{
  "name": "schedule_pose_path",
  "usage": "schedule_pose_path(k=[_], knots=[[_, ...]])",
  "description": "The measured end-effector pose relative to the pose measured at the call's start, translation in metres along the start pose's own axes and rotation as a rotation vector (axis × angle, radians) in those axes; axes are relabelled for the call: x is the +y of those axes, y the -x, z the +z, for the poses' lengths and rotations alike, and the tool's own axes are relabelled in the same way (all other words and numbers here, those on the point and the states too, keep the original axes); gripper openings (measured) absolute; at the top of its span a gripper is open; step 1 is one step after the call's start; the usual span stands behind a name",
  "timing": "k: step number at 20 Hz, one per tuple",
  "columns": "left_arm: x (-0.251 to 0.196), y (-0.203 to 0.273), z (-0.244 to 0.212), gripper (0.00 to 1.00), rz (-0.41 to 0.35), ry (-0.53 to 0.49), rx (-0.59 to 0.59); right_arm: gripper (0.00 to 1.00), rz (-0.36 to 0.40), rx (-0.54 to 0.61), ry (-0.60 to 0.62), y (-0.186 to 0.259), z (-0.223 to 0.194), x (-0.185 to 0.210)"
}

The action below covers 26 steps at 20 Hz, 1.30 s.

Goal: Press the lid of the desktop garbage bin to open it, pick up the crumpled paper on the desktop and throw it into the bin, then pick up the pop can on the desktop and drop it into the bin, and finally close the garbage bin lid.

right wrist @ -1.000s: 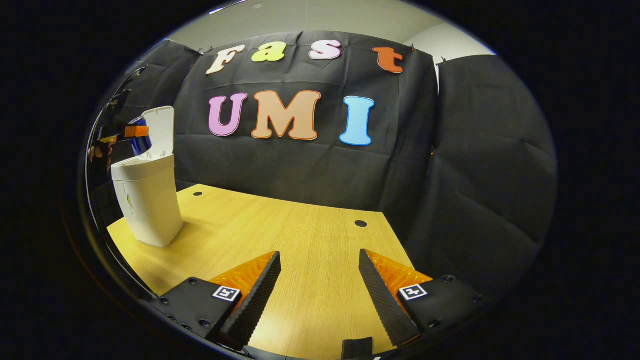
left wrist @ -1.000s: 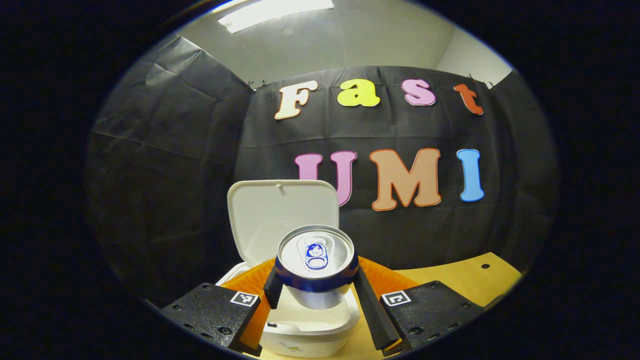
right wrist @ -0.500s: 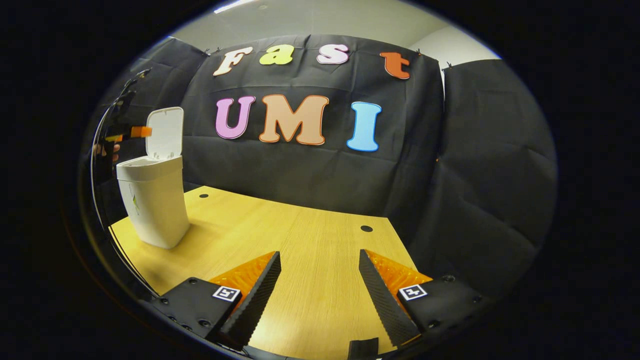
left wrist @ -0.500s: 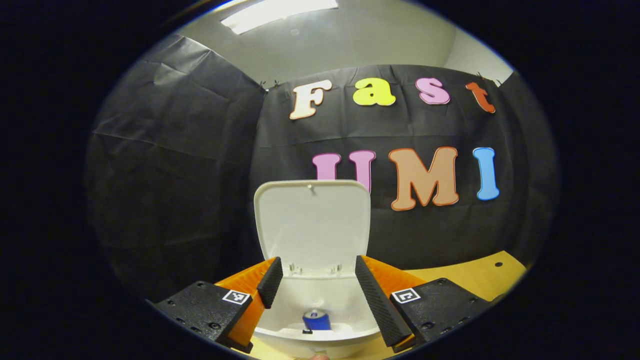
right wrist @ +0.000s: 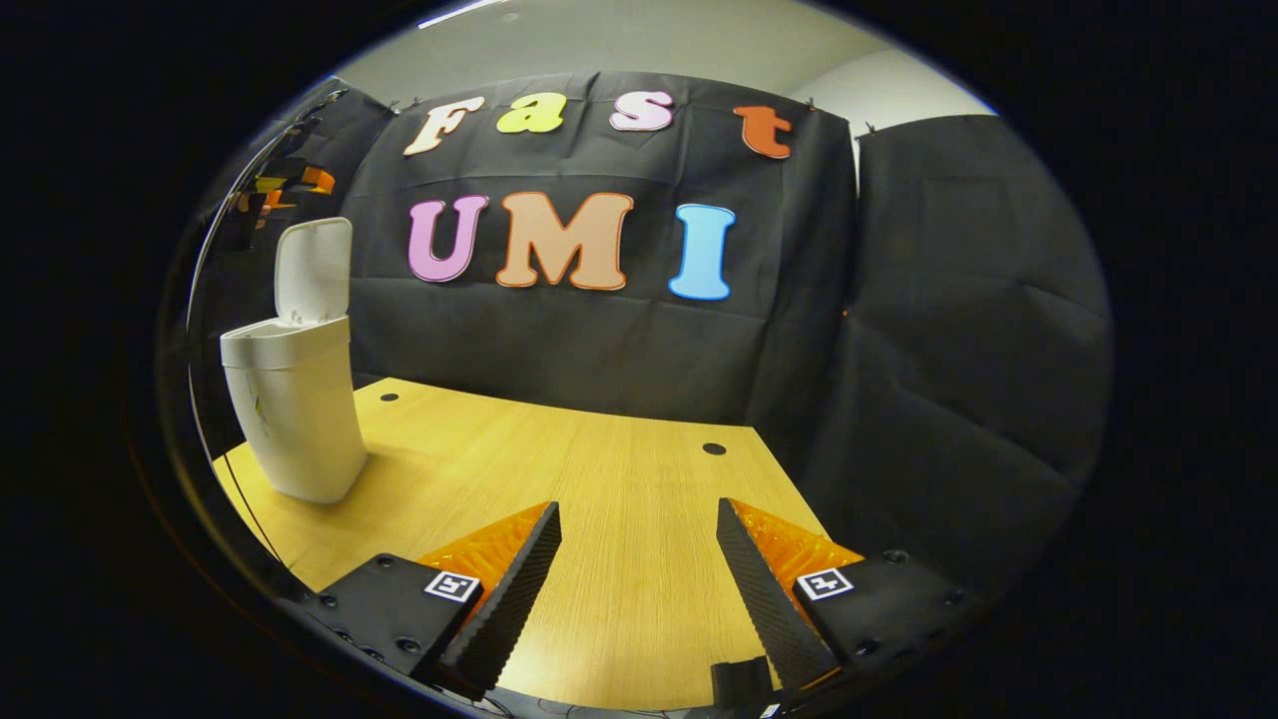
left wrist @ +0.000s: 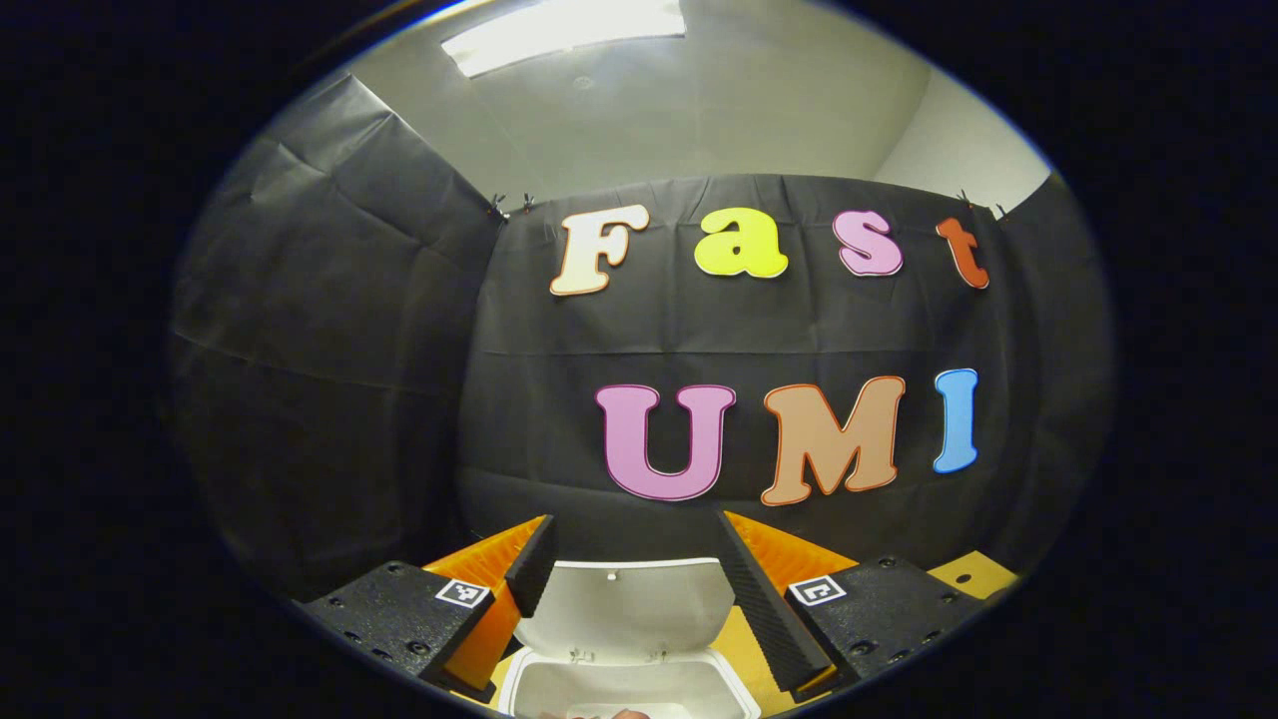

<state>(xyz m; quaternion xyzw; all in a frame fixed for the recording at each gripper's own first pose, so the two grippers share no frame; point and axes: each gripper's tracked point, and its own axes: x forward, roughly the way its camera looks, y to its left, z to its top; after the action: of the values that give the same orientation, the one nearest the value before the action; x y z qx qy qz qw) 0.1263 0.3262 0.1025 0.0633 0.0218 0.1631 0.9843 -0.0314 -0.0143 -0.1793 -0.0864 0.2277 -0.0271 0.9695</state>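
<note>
now both grippers gape, holding nothing: left gripper at lower centre above the bin, lid upright; right gripper over the table.

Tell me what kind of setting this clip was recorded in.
Likely a staged recording booth indoors: black cloth walls, a bare wooden desktop carrying only a white garbage bin, and a ceiling light panel.

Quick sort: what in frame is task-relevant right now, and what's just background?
Job:
garbage bin
bin lid, upright and open
left gripper, open above the bin
right gripper, open over the table

Background:
wooden table
black cloth wall
</note>
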Motion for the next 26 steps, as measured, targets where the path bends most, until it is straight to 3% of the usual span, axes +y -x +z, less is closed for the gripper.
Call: schedule_pose_path(k=[7,9,13,14,15,26], knots=[[0.005,-0.052,-0.051,0.93,-0.038,-0.04,0.17,0.99,-0.093,0.003,-0.046,0.017,-0.009,-0.008],[0.006,-0.051,-0.048,0.94,-0.034,-0.027,0.14,0.99,-0.095,-0.003,-0.049,0.017,-0.005,-0.005],[0.006,-0.033,-0.052,0.93,-0.036,-0.035,0.145,0.99,-0.063,-0.013,-0.038,0.012,0.003,0.006],[0.004,-0.024,-0.053,0.98,-0.038,-0.031,0.145,0.99,-0.05,-0.015,-0.032,0.01,0.005,0.01],[0.003,-0.017,-0.054,0.94,-0.04,-0.028,0.144,0.99,-0.037,-0.02,-0.025,0.009,0.007,0.014],[-0.008,0.07,-0.103,0.92,-0.051,-0.019,0.177,0.99,0.106,-0.049,0.008,-0.013,0.027,0.041]])
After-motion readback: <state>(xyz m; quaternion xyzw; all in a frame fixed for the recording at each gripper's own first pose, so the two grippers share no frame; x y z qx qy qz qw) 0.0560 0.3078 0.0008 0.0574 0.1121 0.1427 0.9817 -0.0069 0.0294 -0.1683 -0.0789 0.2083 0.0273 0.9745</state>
